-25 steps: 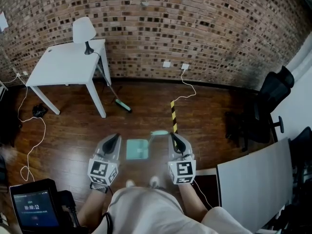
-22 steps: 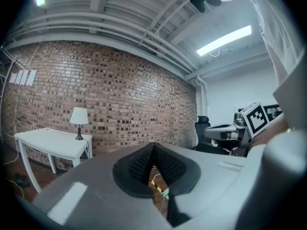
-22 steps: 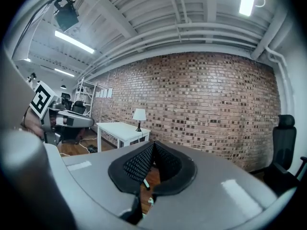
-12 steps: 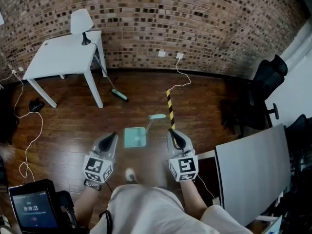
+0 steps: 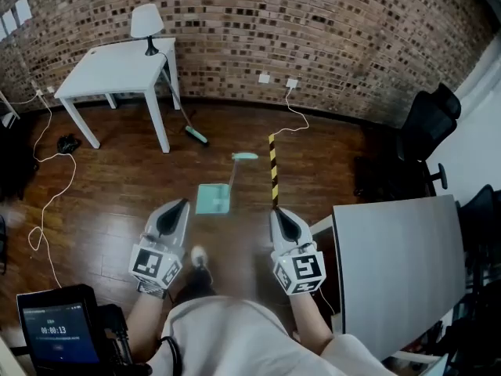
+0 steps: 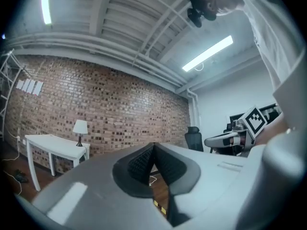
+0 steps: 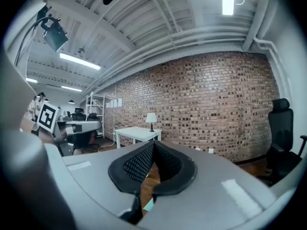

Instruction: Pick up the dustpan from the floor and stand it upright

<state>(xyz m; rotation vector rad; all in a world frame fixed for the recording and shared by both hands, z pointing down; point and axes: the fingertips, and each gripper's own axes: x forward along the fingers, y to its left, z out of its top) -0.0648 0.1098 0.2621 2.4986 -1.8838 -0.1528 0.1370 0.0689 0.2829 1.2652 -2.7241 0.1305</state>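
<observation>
A light green dustpan [image 5: 213,198] lies flat on the wooden floor in the head view, its long handle [image 5: 235,172] running up and to the right. Both grippers are held level in front of me, short of the pan. My left gripper [image 5: 181,204] is below and left of the pan, shut with nothing in it. Shut and empty as well, my right gripper [image 5: 275,211] is below and right of it. In the right gripper view a corner of the green pan [image 7: 148,204] shows under the jaws. The left gripper [image 6: 153,147] and right gripper [image 7: 154,144] views look out at the brick wall.
A white table [image 5: 113,70] with a lamp [image 5: 147,24] stands at the back left, a green-headed broom [image 5: 183,116] leaning on it. A yellow-black striped strip [image 5: 274,169] lies on the floor. A grey desk [image 5: 399,261] is at my right, a black office chair [image 5: 427,135] beyond, cables [image 5: 47,202] at left.
I have walked forward: the dustpan has come closer to the grippers, the table and wall have shifted in view, and the grey desk at right looms larger. Both grippers stay shut.
</observation>
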